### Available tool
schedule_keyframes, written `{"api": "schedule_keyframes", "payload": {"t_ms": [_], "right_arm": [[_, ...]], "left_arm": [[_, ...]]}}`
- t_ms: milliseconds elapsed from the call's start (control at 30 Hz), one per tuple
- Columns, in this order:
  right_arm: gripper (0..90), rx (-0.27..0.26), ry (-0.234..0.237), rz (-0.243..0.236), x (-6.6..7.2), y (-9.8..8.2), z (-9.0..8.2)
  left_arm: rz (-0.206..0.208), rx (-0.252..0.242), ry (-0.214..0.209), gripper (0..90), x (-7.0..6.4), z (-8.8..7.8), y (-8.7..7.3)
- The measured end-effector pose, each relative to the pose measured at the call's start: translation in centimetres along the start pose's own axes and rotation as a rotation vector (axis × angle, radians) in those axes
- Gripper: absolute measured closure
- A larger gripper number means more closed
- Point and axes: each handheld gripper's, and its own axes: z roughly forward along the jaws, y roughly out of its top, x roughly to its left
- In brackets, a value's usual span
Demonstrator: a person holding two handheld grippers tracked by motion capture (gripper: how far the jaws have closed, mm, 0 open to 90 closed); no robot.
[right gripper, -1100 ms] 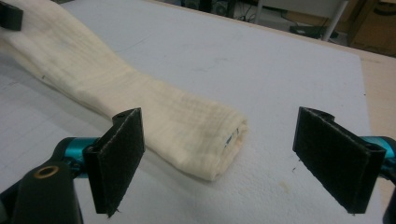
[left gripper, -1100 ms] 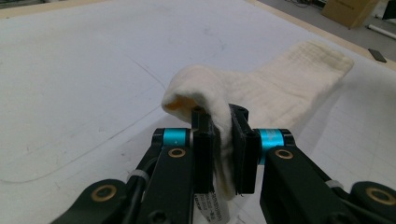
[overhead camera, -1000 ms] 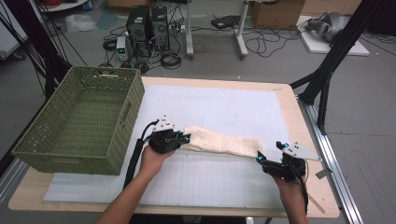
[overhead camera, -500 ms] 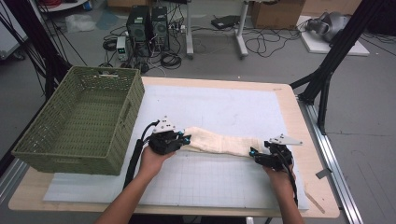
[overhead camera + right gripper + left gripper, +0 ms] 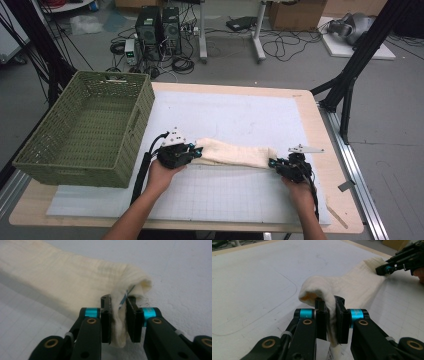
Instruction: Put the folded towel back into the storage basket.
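Note:
A cream cloth (image 5: 235, 153) lies folded in a long strip across the white mat (image 5: 240, 115). My left gripper (image 5: 196, 151) is shut on the cloth's left end; in the left gripper view the cloth (image 5: 359, 285) bunches up between the jaws of that gripper (image 5: 331, 320). My right gripper (image 5: 272, 163) is shut on the cloth's right end. In the right gripper view the folded edge (image 5: 120, 315) with a thin blue line on it is pinched in the gripper (image 5: 119, 320). The other gripper (image 5: 402, 261) shows far off at the cloth's end in the left gripper view.
A green woven basket (image 5: 85, 125) stands at the table's left, right beside my left hand. The mat's near half carries a grid. The wooden table edge (image 5: 345, 200) runs just right of my right hand. Cables and computer boxes (image 5: 160, 25) sit on the floor behind.
My right gripper moved left along the table toward the left one and took hold of the cloth's right end. The strip has shortened. The left gripper stayed put.

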Motion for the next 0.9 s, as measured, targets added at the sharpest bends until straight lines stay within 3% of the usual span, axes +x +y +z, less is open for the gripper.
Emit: {"api": "schedule_keyframes", "payload": {"t_ms": [100,233,300,333,433,467,767,900], "right_arm": [[79.7,-0.002,-0.002,-0.009,0.0,0.0,-0.1],[80.1,-0.046,0.006,-0.09,0.3,0.2,-0.6],[80.1,-0.061,0.006,-0.102,0.4,0.2,-0.8],[80.1,-0.1,0.009,-0.133,0.4,0.4,-1.2],[80.1,-0.134,0.018,-0.151,0.4,0.5,-1.6],[80.1,-0.169,0.029,-0.168,0.4,0.6,-2.0],[80.1,-0.278,0.083,-0.209,1.1,1.3,-3.0],[80.1,-0.3,0.09,-0.219,1.4,1.6,-3.1]], "left_arm": [[0.008,-0.001,-0.001,81.7,-0.1,-0.2,-0.2],[0.014,0.0,0.001,81.7,-0.1,-0.6,-0.3],[0.014,-0.01,-0.002,81.7,-0.1,-0.8,-0.3],[0.019,-0.026,-0.004,81.7,-0.1,-1.1,-0.3],[0.026,-0.046,-0.009,81.6,-0.2,-1.5,-0.4],[0.024,-0.054,-0.01,81.6,-0.3,-1.7,-0.4],[0.036,-0.117,-0.016,81.6,-0.6,-3.7,-0.8],[0.042,-0.143,-0.017,81.7,-0.7,-4.7,-0.7]]}}
